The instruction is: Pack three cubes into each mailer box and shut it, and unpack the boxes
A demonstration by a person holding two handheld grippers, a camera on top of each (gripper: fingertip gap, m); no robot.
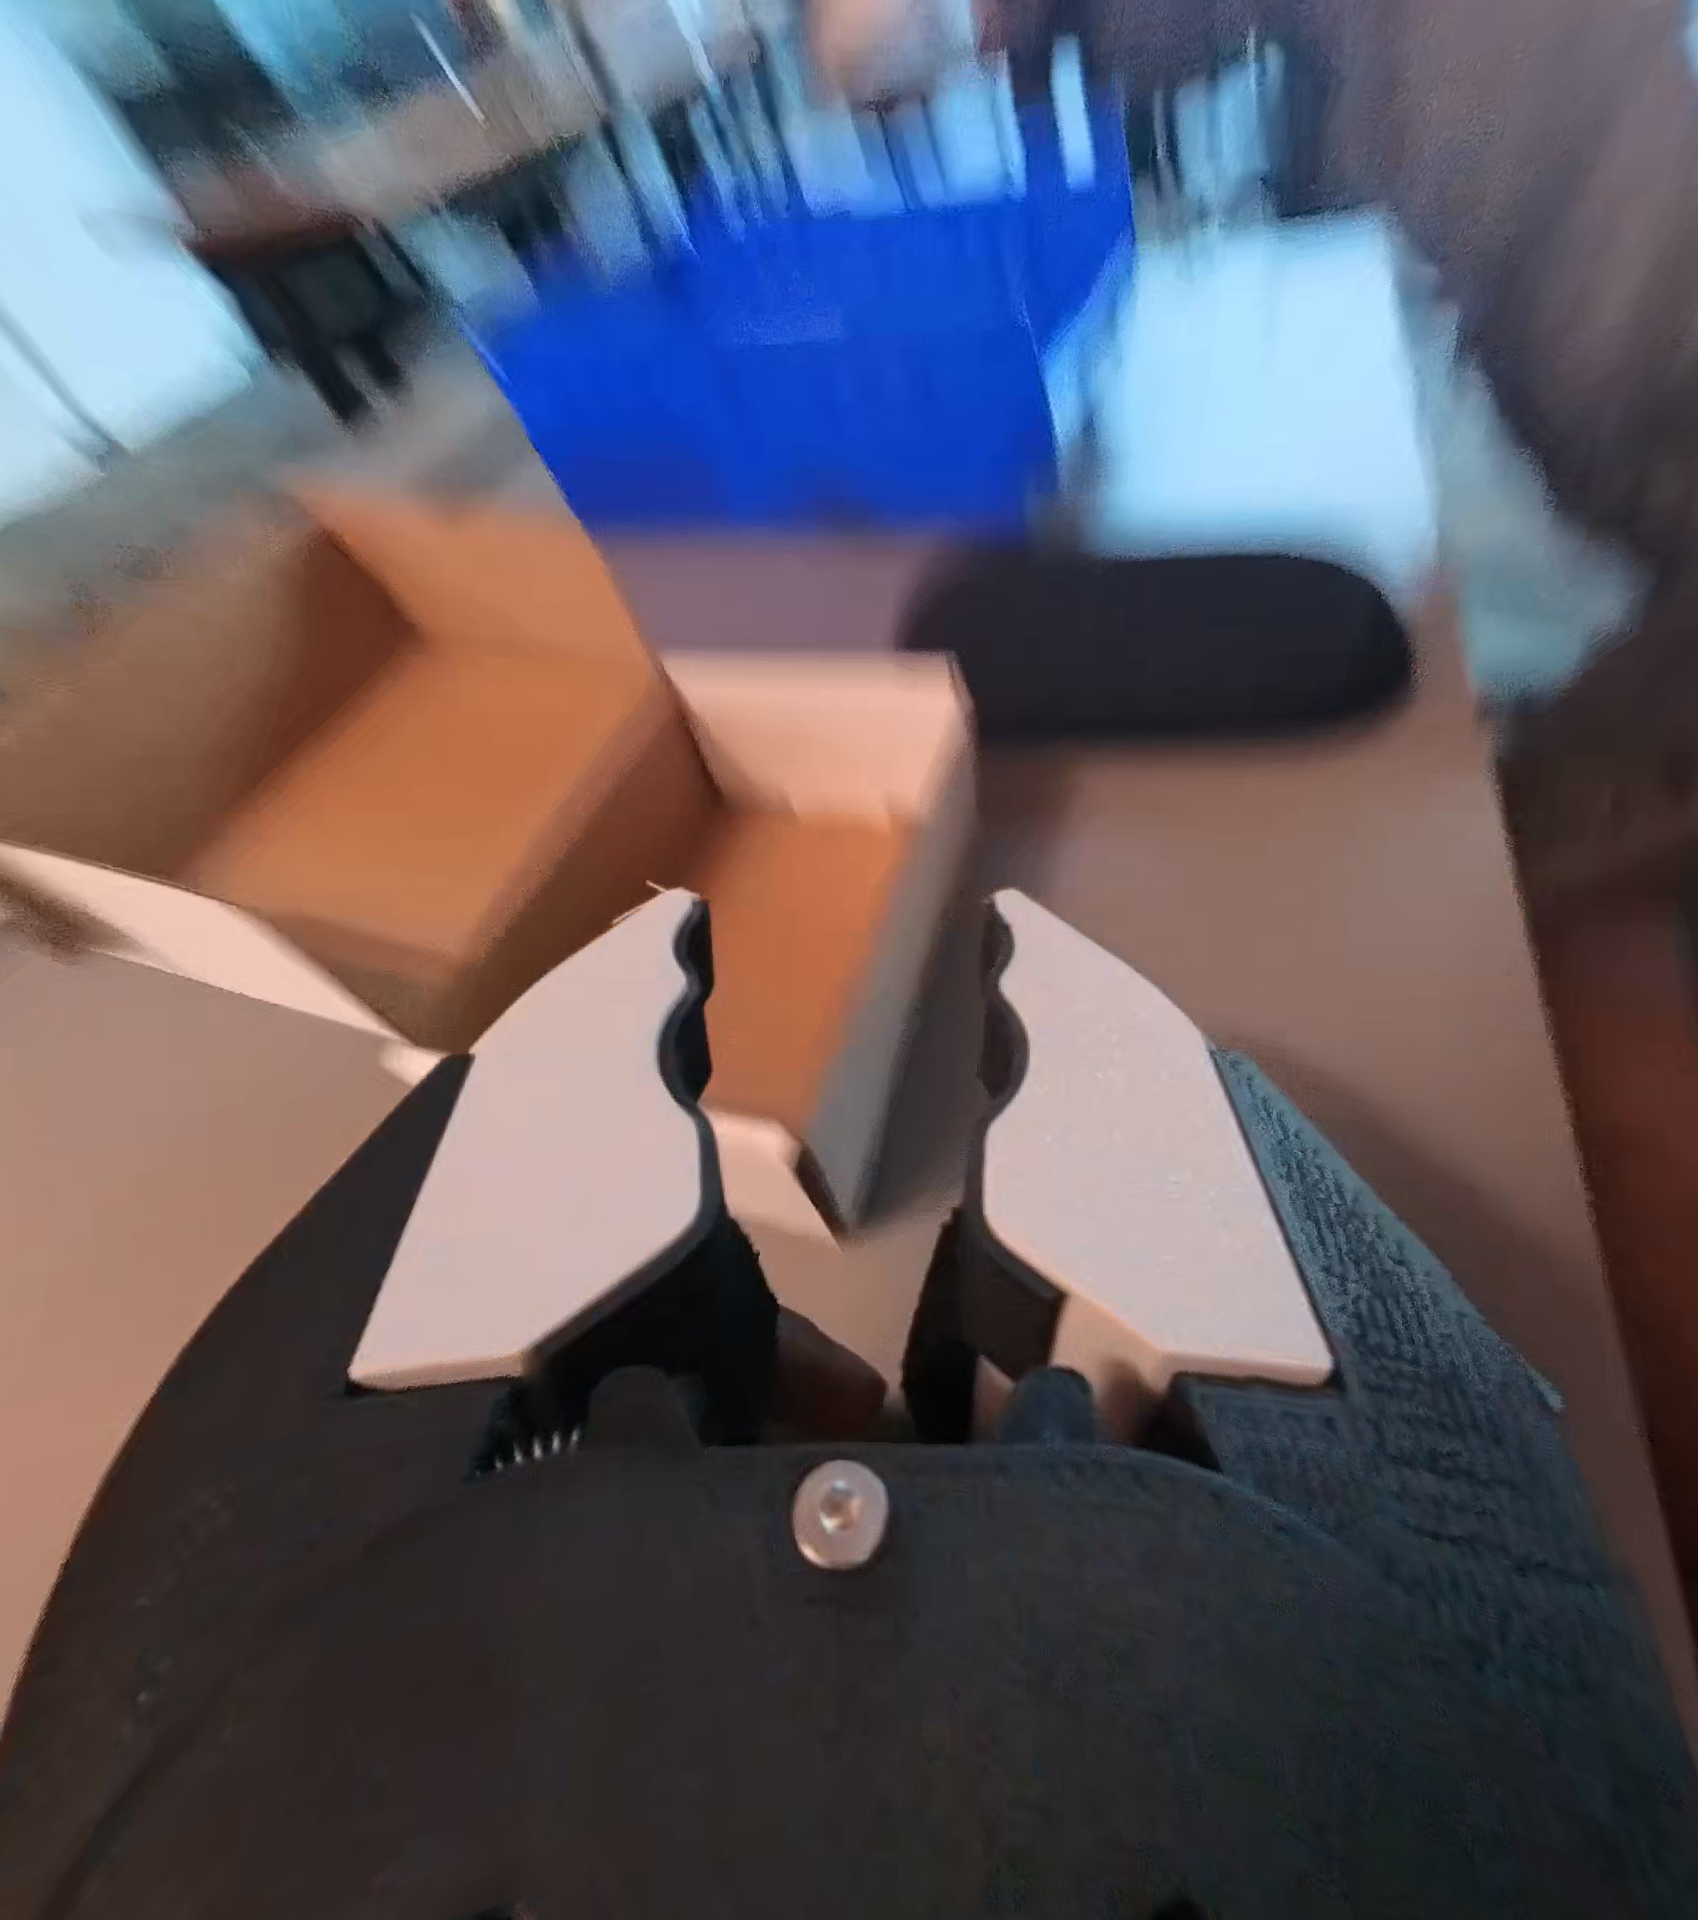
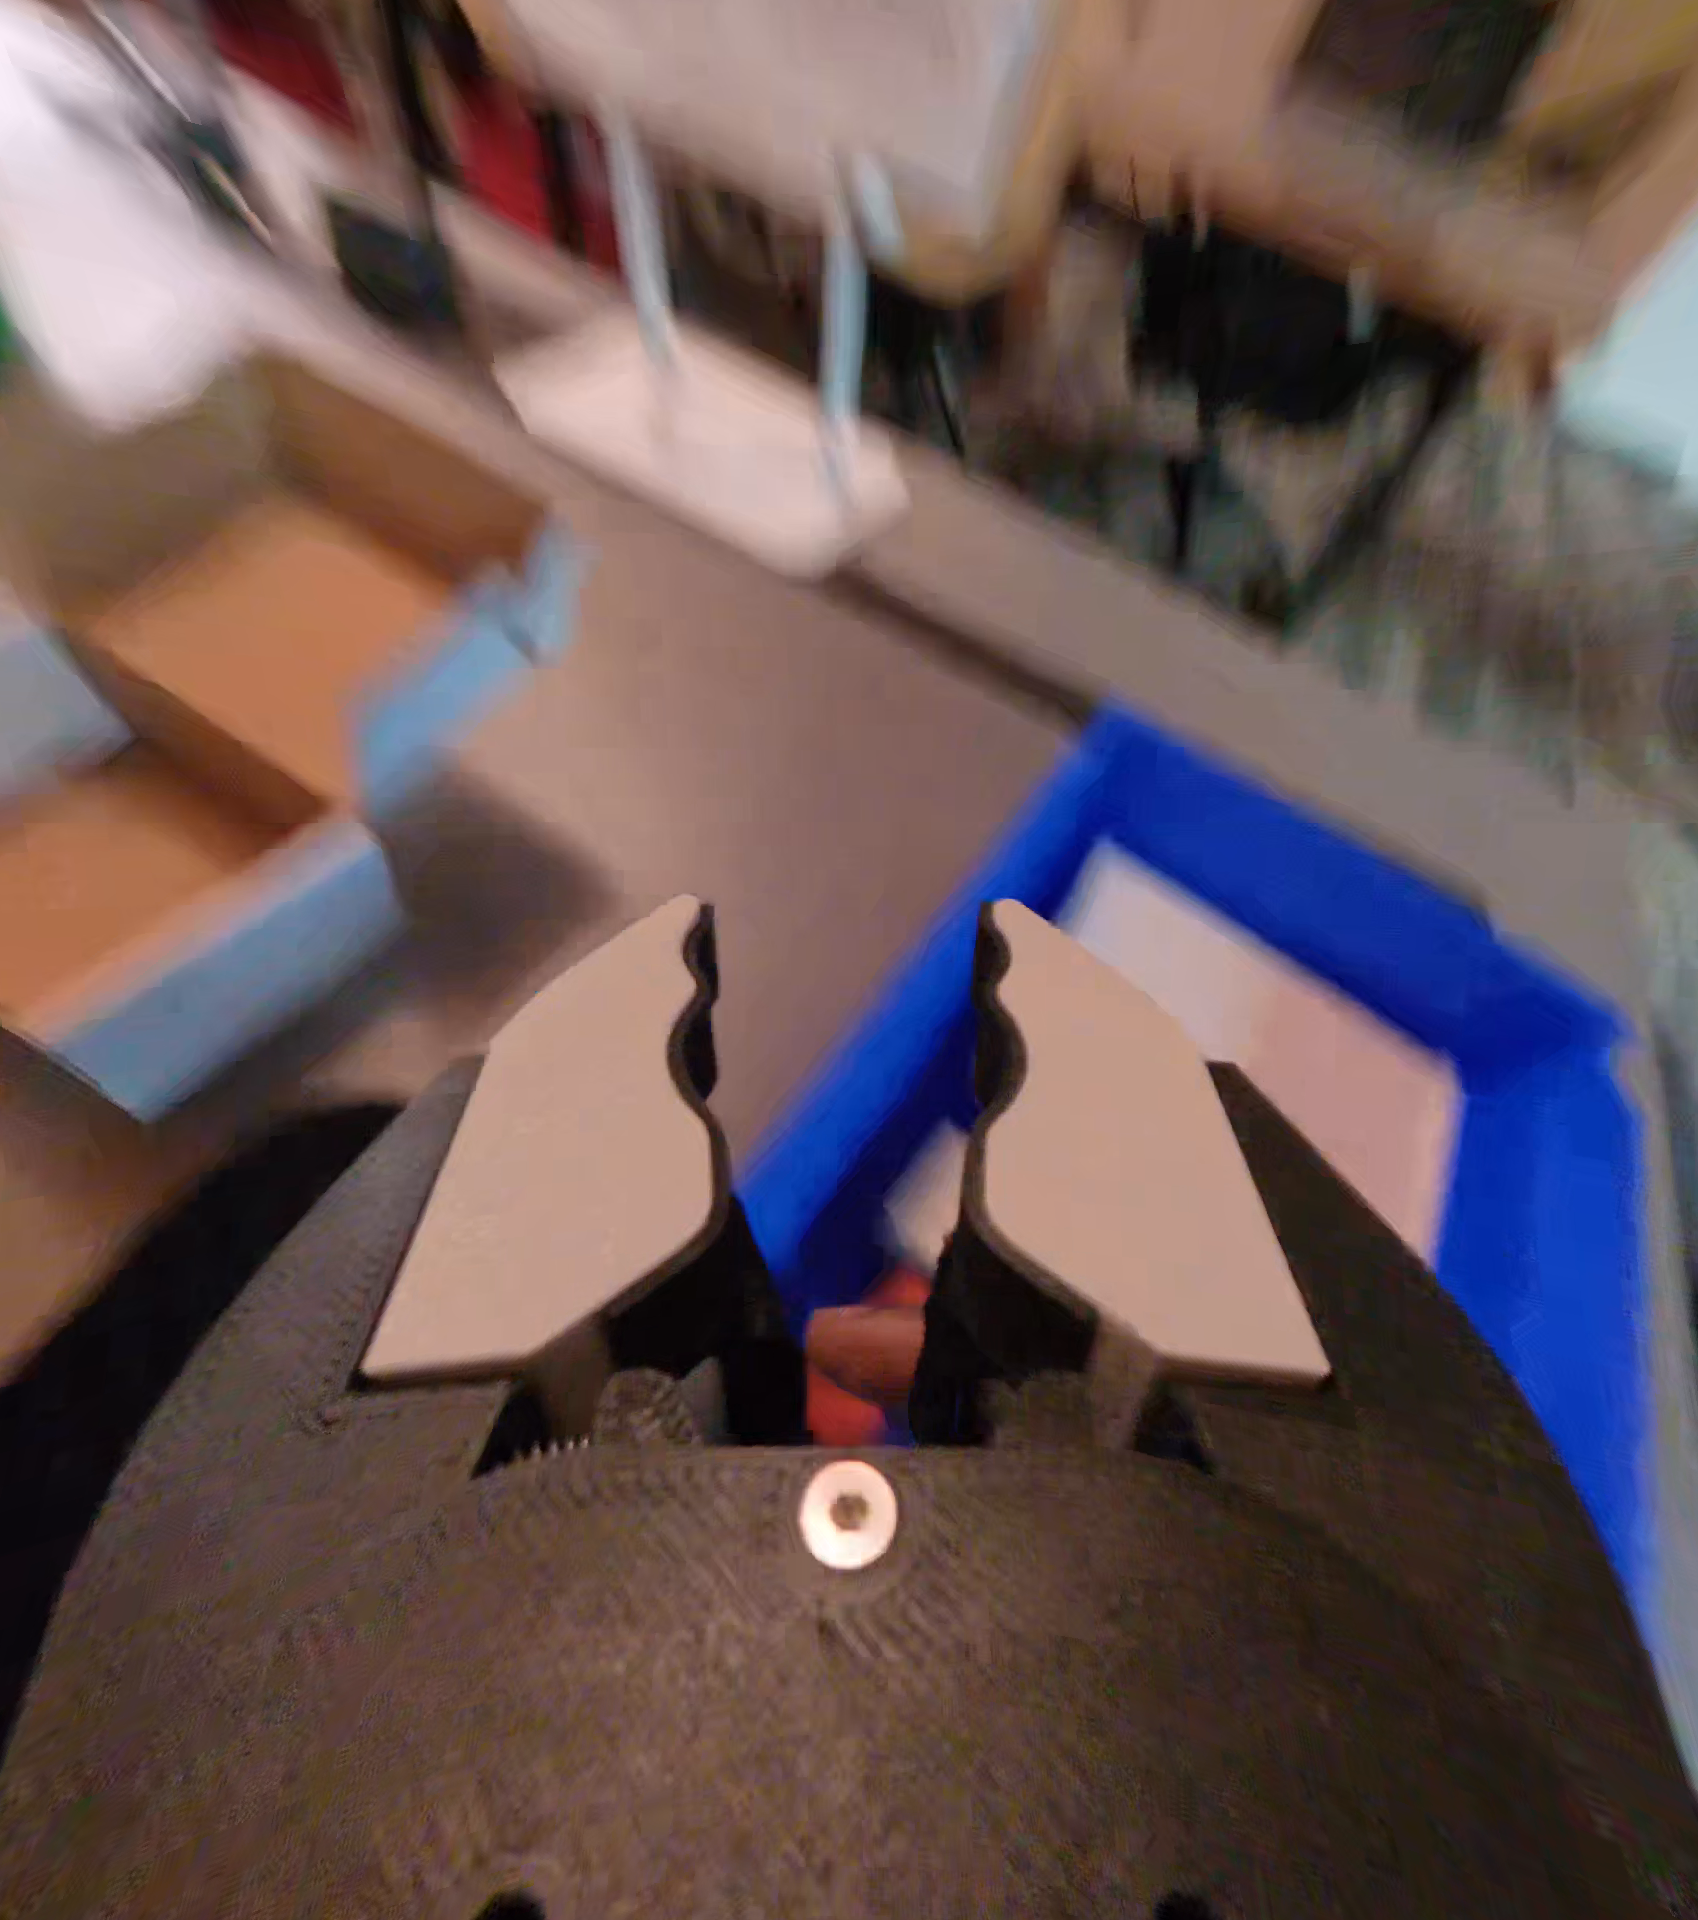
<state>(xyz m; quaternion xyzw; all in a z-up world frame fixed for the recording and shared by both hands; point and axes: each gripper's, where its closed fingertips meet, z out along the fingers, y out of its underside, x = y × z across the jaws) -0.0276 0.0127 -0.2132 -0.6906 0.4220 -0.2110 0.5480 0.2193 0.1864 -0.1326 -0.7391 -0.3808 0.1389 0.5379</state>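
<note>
two grippers show, one per view. the left gripper (image 1: pixel 845 935) has its jaws parted a little with the white outer wall of an open mailer box (image 1: pixel 512 790) between them; blur hides whether the pads press that wall, so i cannot tell if it grips. that box shows a brown inside, and no cube can be made out in it. beyond this box stands one blue bin (image 1: pixel 803 416), and just beside the bin lies a dark oblong thing (image 1: pixel 1167 655).

the right gripper (image 2: pixel 845 935) has its jaws parted with nothing between the tips, over the near wall of the blue bin (image 2: pixel 1344 883). the bin holds pale flat pieces (image 2: pixel 1271 1029), count unclear. left of the bin, apart from it, one open mailer box (image 2: pixel 201 748) sits on the grey table (image 2: pixel 772 707), two brown compartments, both without visible cubes.
</note>
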